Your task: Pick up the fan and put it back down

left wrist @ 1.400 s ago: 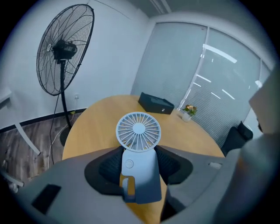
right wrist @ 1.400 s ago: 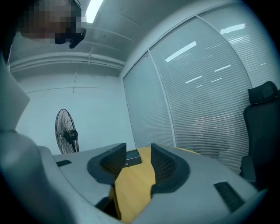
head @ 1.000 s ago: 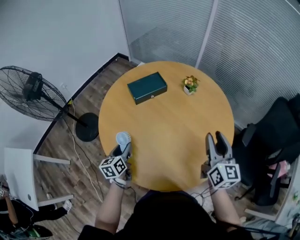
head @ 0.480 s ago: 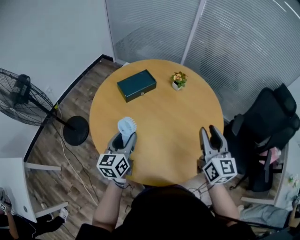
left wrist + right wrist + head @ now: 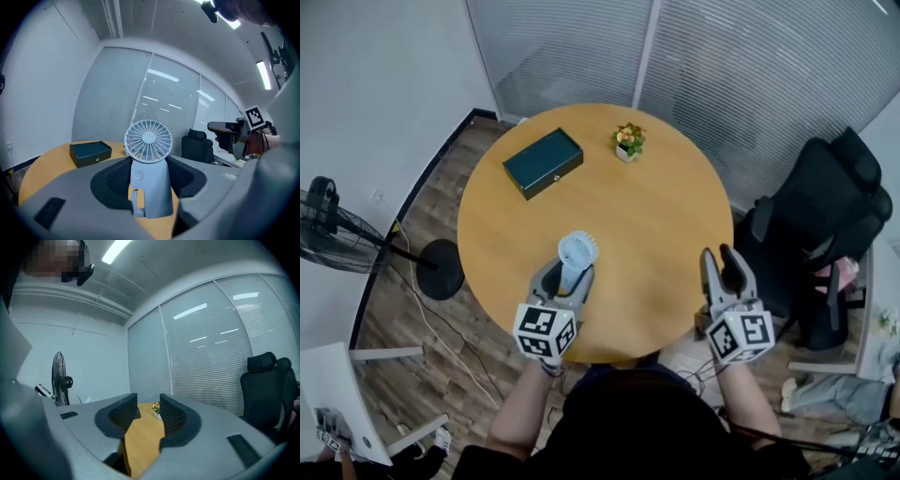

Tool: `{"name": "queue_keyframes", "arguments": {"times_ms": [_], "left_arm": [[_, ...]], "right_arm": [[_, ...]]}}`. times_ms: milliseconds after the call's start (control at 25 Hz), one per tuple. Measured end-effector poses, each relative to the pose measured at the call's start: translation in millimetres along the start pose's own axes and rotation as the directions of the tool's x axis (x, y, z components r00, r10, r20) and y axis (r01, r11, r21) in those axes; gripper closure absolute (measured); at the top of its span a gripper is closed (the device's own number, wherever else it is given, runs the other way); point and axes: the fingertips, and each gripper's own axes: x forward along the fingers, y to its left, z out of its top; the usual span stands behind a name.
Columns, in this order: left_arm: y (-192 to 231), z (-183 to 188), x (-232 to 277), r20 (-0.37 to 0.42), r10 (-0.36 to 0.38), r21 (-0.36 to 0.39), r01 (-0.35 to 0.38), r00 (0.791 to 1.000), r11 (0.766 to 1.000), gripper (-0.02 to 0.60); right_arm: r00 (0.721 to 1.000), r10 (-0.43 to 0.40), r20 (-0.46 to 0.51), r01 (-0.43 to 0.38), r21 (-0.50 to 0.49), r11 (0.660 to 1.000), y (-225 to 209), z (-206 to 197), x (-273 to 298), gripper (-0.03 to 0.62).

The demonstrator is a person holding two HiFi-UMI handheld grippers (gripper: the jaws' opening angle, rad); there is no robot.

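Jaws first: my left gripper (image 5: 567, 278) has them clamped on the lower body of a small pale-blue handheld fan (image 5: 147, 140), one pad pressed against each side. My right gripper (image 5: 719, 254) is empty; its jaws have just been closing a little, yet a clear gap stays between them, and through it only bare counter shows.

The round wooden counter (image 5: 656, 225) carries a dark green box (image 5: 542, 162) on its far part. A little potted flower plant (image 5: 627, 141) stands near that box. The fan is held over the counter on my side of the box, well apart from it. My right gripper is farther from the box again, at the counter's near edge.

Beyond the box run frosted glass walls with blinds (image 5: 722, 56). A black standing fan (image 5: 337, 230) is on the wood floor (image 5: 422, 309), and a black office chair (image 5: 825, 216) stands off the counter's other side.

The handheld fan's long axis runs from the body between my jaws to the round grille above them, and the grille faces back at me.
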Motion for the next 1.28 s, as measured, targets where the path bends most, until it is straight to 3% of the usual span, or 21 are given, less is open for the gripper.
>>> {"name": "queue_keyframes", "arguments": {"times_ms": [160,360,520,1000,1160,1280], "left_arm": [[-37,-5,20,-0.039,-0.034,0.055,0.037,0.999,0.998,0.367],[-79,-7,54,-0.089,-0.047,0.195,0.064,0.995,0.979,0.367],[-114,-19,80,-0.135,-0.053,0.237,0.084,0.989,0.968,0.367],[-145,-55,138,-0.222,0.031,0.252,0.027,0.975,0.967,0.367],[-136,-96,159,-0.299,0.079,0.24,-0.005,0.951,0.971,0.367],[-127,-131,173,-0.354,0.114,0.172,-0.055,0.928,0.984,0.367]], "right_arm": [[1.0,-0.015,0.005,0.015,0.025,1.0,-27,-1,-13,0.439],[0.999,-0.044,0.015,0.043,0.059,0.997,-74,0,-20,0.442],[0.998,-0.068,0.008,0.067,0.085,0.994,-115,-6,-33,0.445],[0.998,-0.06,-0.017,0.062,0.14,0.988,-192,-24,-45,0.453],[0.999,-0.038,-0.034,0.042,0.145,0.989,-208,-29,-39,0.454],[0.999,-0.024,-0.046,0.03,0.139,0.99,-220,-33,-38,0.456]]}}
